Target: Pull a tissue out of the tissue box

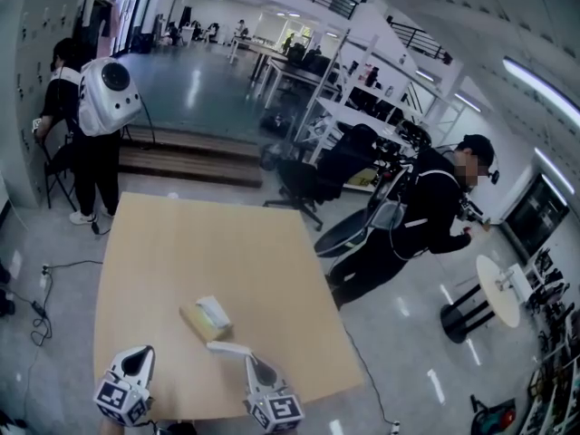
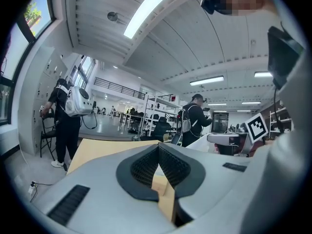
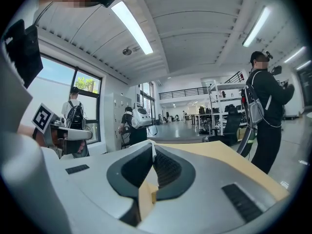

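Head view first, and closest to us the left gripper hangs over the near edge of the table. In the left gripper view its dark ribbed pads meet at the tips, so it is clenched, and we see nothing caught between them. Beside it, the right gripper is clenched too. The right gripper view shows a thin white edge pinched where its pads come together: that is the tissue, and the right gripper is grasping it. From above, the tissue stretches out flat and pale to the left of those jaw tips, lifted over the tabletop and just beside the near end of the tissue box. Whether the sheet touches the box we cannot tell. The box itself lies on the light wooden table, set at an angle, with more white paper puffing up from its top slot. Past the far edge of the table, a person in black stands on the glossy floor to the right, near a small round white table. A black office chair sits behind the big table. Over on the far left, a person wearing a white backpack stands by the wall. Deeper still, we see rows of desks and white shelving.
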The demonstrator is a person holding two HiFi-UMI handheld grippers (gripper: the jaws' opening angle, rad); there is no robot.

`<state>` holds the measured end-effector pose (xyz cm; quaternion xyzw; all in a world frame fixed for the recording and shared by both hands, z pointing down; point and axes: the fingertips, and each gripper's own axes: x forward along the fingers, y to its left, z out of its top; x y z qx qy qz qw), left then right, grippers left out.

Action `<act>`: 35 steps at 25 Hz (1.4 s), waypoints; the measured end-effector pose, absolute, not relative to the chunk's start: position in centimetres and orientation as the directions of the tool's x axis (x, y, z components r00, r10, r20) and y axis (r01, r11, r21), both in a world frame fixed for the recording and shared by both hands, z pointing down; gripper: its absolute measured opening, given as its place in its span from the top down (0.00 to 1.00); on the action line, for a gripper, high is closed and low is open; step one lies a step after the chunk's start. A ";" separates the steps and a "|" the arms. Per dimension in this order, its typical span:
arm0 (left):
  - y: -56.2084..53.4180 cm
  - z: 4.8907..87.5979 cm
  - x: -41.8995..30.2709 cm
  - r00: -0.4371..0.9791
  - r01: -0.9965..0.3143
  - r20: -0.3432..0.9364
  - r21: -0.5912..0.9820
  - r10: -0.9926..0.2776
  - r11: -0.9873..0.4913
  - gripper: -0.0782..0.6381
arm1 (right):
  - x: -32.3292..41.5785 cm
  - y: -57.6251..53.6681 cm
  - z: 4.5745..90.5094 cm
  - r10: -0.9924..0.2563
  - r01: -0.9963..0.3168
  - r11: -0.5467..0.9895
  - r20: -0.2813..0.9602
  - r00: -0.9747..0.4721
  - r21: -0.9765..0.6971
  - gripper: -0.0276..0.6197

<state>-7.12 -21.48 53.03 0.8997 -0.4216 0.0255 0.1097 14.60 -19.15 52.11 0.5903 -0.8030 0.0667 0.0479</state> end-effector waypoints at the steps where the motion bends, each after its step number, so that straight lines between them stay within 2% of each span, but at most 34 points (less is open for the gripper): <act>1: -21.1 52.9 -7.1 0.643 -0.764 0.135 0.174 -0.754 -0.621 0.88 | 14.7 -18.8 52.0 -0.943 -0.956 0.290 0.154 -0.294 -0.052 0.95; 35: -6.5 52.0 -5.5 0.637 -0.770 0.097 0.144 -0.765 -0.622 0.88 | 15.5 -4.6 52.0 -0.934 -0.939 0.337 0.101 -0.342 -0.066 0.96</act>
